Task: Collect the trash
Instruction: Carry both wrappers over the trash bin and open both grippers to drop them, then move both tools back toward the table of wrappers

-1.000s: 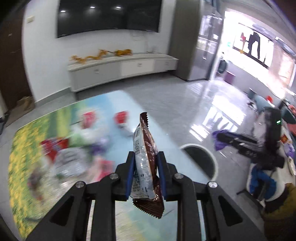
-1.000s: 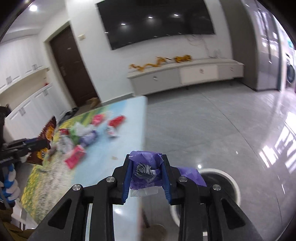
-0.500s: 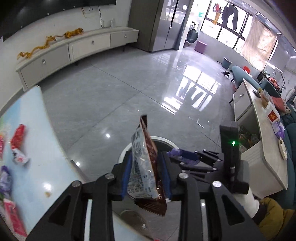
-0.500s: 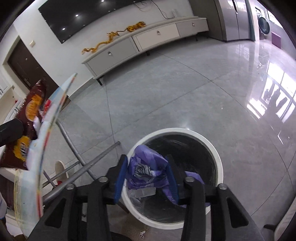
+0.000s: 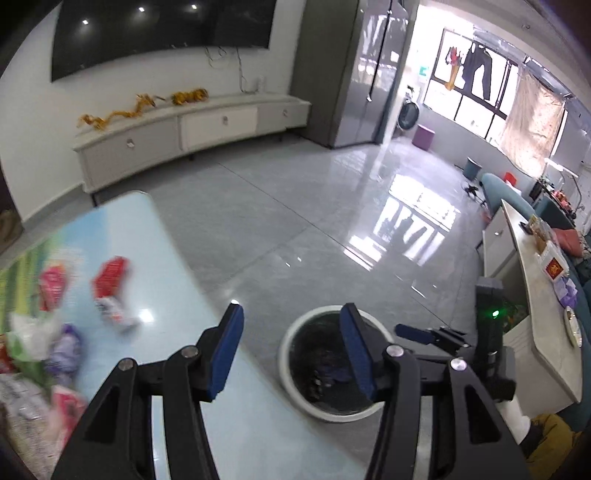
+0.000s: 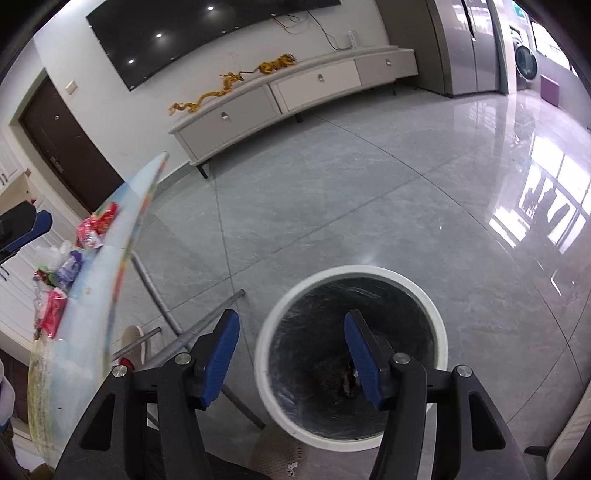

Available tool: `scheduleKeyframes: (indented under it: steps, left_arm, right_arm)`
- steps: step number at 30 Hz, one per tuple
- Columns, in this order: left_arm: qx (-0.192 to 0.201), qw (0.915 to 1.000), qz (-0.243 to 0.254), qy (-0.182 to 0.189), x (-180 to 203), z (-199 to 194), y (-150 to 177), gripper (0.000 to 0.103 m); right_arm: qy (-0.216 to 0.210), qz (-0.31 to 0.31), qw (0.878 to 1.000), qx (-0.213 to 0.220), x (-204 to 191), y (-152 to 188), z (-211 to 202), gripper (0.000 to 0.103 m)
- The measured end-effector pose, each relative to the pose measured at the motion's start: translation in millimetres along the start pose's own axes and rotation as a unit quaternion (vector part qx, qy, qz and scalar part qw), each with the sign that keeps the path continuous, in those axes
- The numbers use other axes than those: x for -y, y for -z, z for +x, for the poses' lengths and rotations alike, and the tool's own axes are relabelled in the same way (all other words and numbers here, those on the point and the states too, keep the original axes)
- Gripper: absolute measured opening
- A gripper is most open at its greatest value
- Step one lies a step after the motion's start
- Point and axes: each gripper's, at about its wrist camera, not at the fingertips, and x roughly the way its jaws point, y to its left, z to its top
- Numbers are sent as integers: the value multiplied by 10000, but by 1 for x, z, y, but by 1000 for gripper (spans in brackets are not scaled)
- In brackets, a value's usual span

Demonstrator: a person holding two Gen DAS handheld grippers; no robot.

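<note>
Both grippers are letting go, jaws opening with nothing between the blue pads: the left gripper [image 5: 291,345] hangs over the table edge [image 5: 177,332], the right gripper [image 6: 291,347] above the one white bin [image 6: 351,354]. Dark wrappers [image 6: 347,384] lie at the bin's bottom, just below the right gripper. Left of both, several wrappers [image 5: 107,291] litter the table; an exact count is unclear. Farther ahead stands one long cabinet [image 6: 295,92].

Wrappers [image 5: 110,273] litter table; white bin [image 6: 351,354] holds trash.

Glossy grey tile floor [image 6: 369,192], white low cabinet [image 5: 192,125], wall-mounted dark screen [image 5: 162,33], possibly television
</note>
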Motion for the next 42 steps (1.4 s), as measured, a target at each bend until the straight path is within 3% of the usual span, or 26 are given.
scheduleKeyframes:
  steps: [6, 11, 18, 23, 26, 30, 40, 42]
  left_arm:
    - [597, 9961, -260, -588, -74, -95, 35, 53]
    - [830, 9863, -667, -1262, -153, -149, 76, 67]
    - [921, 9647, -1141, -2189, -252, -173, 117, 67]
    - [887, 9512, -1387, -2612, -310, -172, 106, 67]
    - [996, 9397, -1390, -2961, -330, -183, 111, 67]
    - [1026, 9244, -1706, -3253, -349, -205, 146, 67]
    - [1135, 9063, -1960, -3569, -348, -266, 229, 67]
    - [1166, 8970, -2018, -3757, -347, -269, 238, 67]
  right_arm:
    - [-90, -269, 9987, 415, -60, -7, -36, 57]
    - [28, -401, 9969, 676, -105, -6, -57, 60]
    - [157, -568, 9968, 538, -129, -21, -32, 61]
    - [237, -490, 9969, 574, -130, -43, -12, 61]
    - [196, -505, 9967, 605, -138, -52, -6, 61]
    - [141, -655, 9957, 636, -152, -39, -8, 61]
    - [307, -974, 9923, 701, -181, 12, -48, 61]
    - [322, -1003, 9919, 704, -181, 17, -54, 61]
